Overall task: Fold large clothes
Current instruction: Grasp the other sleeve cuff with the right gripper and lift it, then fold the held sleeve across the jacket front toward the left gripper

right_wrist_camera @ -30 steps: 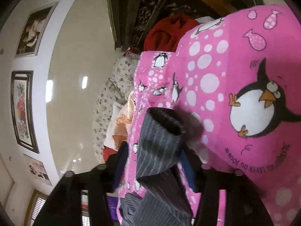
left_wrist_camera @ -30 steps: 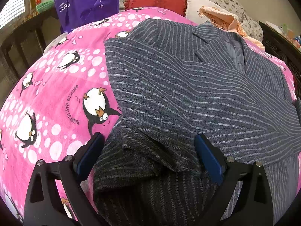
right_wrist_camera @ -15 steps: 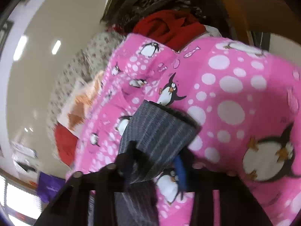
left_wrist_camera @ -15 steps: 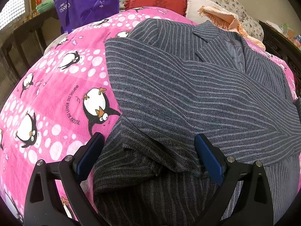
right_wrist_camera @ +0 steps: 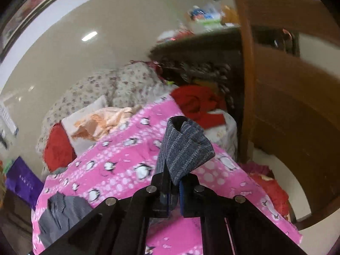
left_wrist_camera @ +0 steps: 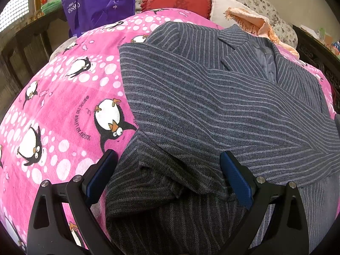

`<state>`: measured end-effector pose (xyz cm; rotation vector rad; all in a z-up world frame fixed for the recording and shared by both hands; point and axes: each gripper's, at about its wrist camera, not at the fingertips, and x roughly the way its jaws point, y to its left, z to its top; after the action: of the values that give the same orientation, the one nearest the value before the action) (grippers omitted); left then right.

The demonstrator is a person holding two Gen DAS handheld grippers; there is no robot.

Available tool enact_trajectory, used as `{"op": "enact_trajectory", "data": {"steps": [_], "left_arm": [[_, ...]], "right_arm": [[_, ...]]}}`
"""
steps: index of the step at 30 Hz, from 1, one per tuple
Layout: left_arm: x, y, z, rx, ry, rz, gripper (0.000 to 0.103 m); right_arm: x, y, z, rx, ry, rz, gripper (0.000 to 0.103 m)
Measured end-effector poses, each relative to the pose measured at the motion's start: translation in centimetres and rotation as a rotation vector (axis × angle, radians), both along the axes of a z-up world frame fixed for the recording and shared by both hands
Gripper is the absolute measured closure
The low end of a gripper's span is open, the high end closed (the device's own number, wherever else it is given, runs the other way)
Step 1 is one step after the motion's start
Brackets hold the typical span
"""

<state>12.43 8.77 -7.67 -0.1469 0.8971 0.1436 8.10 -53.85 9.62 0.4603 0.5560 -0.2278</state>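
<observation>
A grey pinstriped suit jacket (left_wrist_camera: pixel 212 106) lies on a pink penguin blanket (left_wrist_camera: pixel 63 106), one sleeve folded across its front. My left gripper (left_wrist_camera: pixel 167 174) is open and hovers over the jacket's lower left part, its blue pads on either side of a folded edge. My right gripper (right_wrist_camera: pixel 173 191) is shut on the jacket's other sleeve cuff (right_wrist_camera: pixel 184 146) and holds it up above the pink blanket (right_wrist_camera: pixel 119 165). A grey bit of the jacket (right_wrist_camera: pixel 61 214) shows at the lower left of the right wrist view.
A purple bag (left_wrist_camera: pixel 99 2), a red cushion (left_wrist_camera: pixel 180 2), a white pillow with a peach cloth (left_wrist_camera: pixel 250 19) and floral bedding (right_wrist_camera: pixel 102 89) lie at the bed's head. Red clothes (right_wrist_camera: pixel 197 102) and a wooden chair (right_wrist_camera: pixel 276 85) stand to the right.
My right gripper has swung and lifted with the sleeve cuff; its view now takes in the bed head and the chair. The left gripper has stayed still and open.
</observation>
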Motion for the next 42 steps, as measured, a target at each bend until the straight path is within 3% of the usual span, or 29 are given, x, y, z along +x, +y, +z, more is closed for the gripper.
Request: {"op": "enact_trajectory", "data": {"steps": [4,8,11,14,17,20,22,23,25,26,28,32,34,37,42], "left_arm": [[-0.7,0.1,0.8,0.005,-0.002,0.011,0.005],[-2.9,1.5,3.2,0.019,-0.082,0.054,0.005],[-3.8,2.9,4.4,0.093,-0.093,0.095,0.006],[-4.1,4.0,4.8,0.132,-0.068,0.131,0.01],[-4.3,4.5,5.3,0.115,-0.068,0.154,0.01],[-4.2,3.3,6.7,0.092,-0.108,0.114,0.014],[-3.7,2.1,7.4,0.06,-0.127,0.05,0.017],[-3.0,1.0,7.6,0.031,-0.129,-0.007,0.017],[-2.0,-0.7,7.6,0.027,-0.119,-0.067,0.031],[-1.2,-1.7,7.4,0.034,-0.099,-0.094,0.033],[-0.1,-3.2,6.7,-0.033,-0.068,-0.151,0.039],[0.5,-6.1,5.5,-0.212,-0.019,-0.288,0.039],[0.7,-7.9,4.6,-0.232,0.013,-0.358,0.039],[1.0,-9.5,3.5,-0.237,0.054,-0.36,0.039],[0.5,-8.3,2.9,-0.306,0.049,-0.351,0.038]], "right_arm": [[1.1,8.0,1.3,-0.024,-0.028,0.201,0.098],[3.0,19.7,-0.4,-0.045,-0.017,0.463,0.098],[4.9,28.4,-4.4,-0.057,0.044,0.618,0.098],[5.6,33.8,-8.1,-0.062,0.1,0.696,0.098],[5.1,38.8,-11.0,-0.067,0.131,0.788,0.098],[3.6,42.6,-13.9,-0.131,0.15,0.877,0.098],[2.5,43.2,-15.6,-0.207,0.154,0.868,0.092],[1.7,43.5,-16.4,-0.283,0.13,0.851,0.073],[1.3,43.4,-16.5,-0.345,0.141,0.817,0.052],[1.0,43.3,-16.4,-0.358,0.145,0.807,0.047],[-0.5,42.1,-15.9,-0.378,0.143,0.816,0.046],[-3.5,39.6,-16.1,-0.444,0.193,0.782,0.045],[-4.9,37.8,-17.7,-0.422,0.25,0.777,0.04],[-6.6,35.8,-18.3,-0.366,0.201,0.716,0.019],[-6.1,34.7,-18.9,-0.305,0.202,0.696,0.012]]}}
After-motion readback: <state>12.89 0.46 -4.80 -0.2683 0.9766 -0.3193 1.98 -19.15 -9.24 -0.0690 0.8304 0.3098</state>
